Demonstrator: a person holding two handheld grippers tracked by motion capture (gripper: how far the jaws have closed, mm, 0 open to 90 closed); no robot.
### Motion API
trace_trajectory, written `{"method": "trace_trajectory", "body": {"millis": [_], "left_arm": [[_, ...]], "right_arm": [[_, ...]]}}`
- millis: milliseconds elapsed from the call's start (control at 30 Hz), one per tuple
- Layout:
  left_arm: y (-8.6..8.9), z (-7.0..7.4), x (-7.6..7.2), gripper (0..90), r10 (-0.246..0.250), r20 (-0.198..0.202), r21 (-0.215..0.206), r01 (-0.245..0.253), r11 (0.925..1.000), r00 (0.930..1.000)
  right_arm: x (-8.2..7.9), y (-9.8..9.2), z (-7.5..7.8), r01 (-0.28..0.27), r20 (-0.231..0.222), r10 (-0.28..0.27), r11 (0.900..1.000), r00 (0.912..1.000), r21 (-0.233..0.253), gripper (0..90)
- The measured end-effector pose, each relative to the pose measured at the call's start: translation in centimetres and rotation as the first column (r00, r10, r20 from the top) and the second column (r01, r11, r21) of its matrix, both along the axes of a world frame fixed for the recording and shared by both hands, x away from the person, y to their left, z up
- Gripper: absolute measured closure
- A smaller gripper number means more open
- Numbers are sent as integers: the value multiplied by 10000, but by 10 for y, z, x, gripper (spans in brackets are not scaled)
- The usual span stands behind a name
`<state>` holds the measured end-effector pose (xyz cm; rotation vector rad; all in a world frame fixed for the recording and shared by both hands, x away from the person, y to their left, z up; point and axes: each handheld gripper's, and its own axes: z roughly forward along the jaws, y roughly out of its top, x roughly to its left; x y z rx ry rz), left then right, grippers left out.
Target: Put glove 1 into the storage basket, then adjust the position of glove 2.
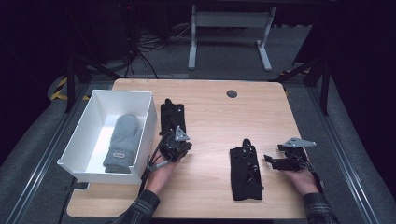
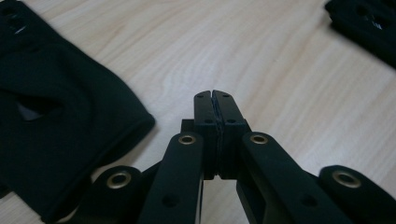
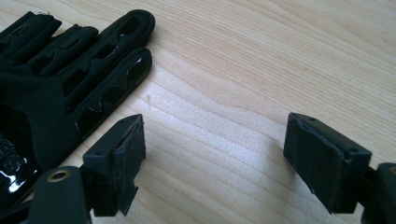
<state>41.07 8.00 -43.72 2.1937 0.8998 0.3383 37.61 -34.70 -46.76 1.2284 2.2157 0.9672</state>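
The right gripper (image 3: 212, 163) hangs open just beside a black glove (image 1: 246, 170) lying flat on the table (image 1: 210, 116); the left gripper (image 2: 215, 100) is closed, empty. The glove looks soft and light (likely floppy): pinch an edge.

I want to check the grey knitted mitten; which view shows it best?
The high view: the grey knitted mitten lies whole inside the white rectangular plastic bin. The two gripper views show black gloves and wooden tabletop instead.
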Motion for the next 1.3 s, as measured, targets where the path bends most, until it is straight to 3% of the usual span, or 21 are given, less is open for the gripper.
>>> {"method": "trace_trajectory", "body": {"millis": [233, 300, 467, 600, 667, 800, 1000, 1267, 1300], "left_arm": [[9, -6, 24, 897, 1125, 22, -63, -1125, 9936, 9936], [10, -7, 29, 897, 1218, -112, 72, -1218, 9925, 9925], [6, -9, 37, 897, 1353, 51, 308, -1354, 9903, 9908], [6, -20, 44, 898, 1442, -373, 469, -1424, 9887, 9888], [6, -22, 44, 898, 1395, -398, 506, -1374, 9892, 9894], [3, -21, 40, 899, 1148, -600, 439, -1123, 9927, 9916], [-8, -20, 28, 899, 205, -967, 246, -182, 9995, 9951], [-19, -20, 7, 900, -665, -1393, -40, 666, 9978, 9880], [-23, -19, -1, 900, -950, -1449, -42, 954, 9954, 9849]], "right_arm": [[0, 0, 0, -23, -17, 23, 10000, 10000, 19, 211], [0, 0, 0, -32, -27, 33, 10000, 10000, 26, 209], [0, 0, 0, -31, -35, 31, 10000, 10000, 29, 207], [0, 0, 0, -30, -34, 30, 10000, 10000, 31, 207], [0, 0, 0, -32, -34, 32, 10000, 10000, 34, 207], [1, 0, 0, -24, -37, 24, 10000, 10000, 33, 207], [1, 0, 0, -3, -24, 3, 10000, 10000, 14, 206], [1, 0, 0, 13, -19, -13, 10000, 10000, 6, 204], [1, 0, 0, 2, -25, -2, 10000, 10000, 15, 201]]}}
